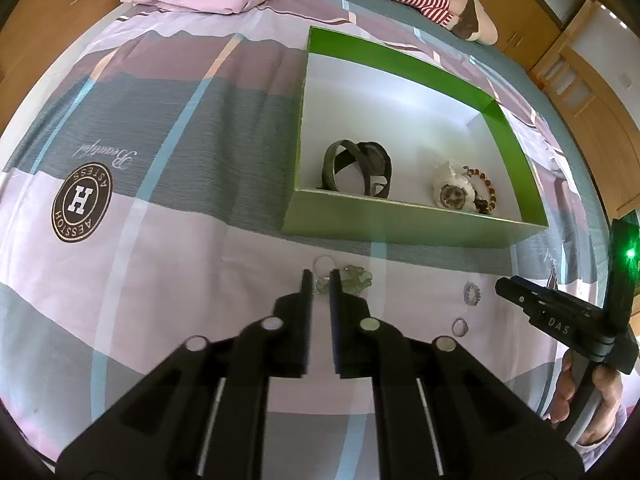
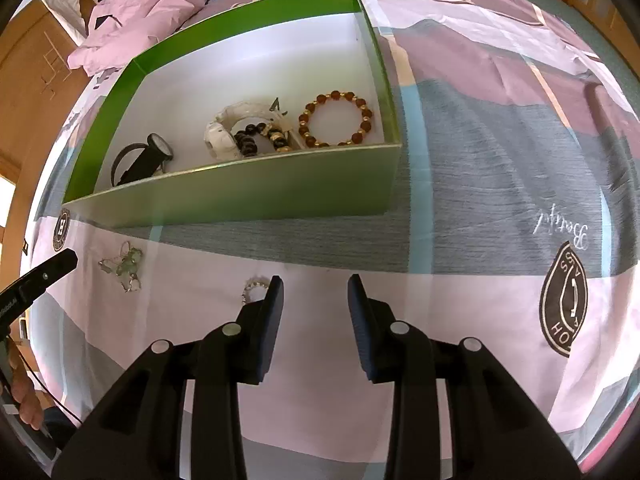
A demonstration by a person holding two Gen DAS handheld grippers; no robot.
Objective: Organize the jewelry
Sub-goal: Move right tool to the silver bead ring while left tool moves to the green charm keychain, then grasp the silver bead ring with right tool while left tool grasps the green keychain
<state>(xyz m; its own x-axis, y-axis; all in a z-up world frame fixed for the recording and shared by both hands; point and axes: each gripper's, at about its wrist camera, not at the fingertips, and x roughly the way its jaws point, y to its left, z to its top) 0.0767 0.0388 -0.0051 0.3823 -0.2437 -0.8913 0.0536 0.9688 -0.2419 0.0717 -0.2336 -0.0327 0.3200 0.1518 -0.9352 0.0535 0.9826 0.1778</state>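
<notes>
The left gripper has its jaws nearly together around a silver-and-green necklace on the bedsheet. The right gripper hovers with jaws apart beside a beaded ring. Beyond, a green box holds watches and bracelets.

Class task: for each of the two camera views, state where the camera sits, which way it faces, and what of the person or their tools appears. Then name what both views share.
Left wrist: on the left gripper, facing the green box over a pendant; right gripper and hand at right.
Right wrist: on the right gripper, facing the box's right end; left gripper at left.
Shared: box, pendant, bead bracelet.
</notes>
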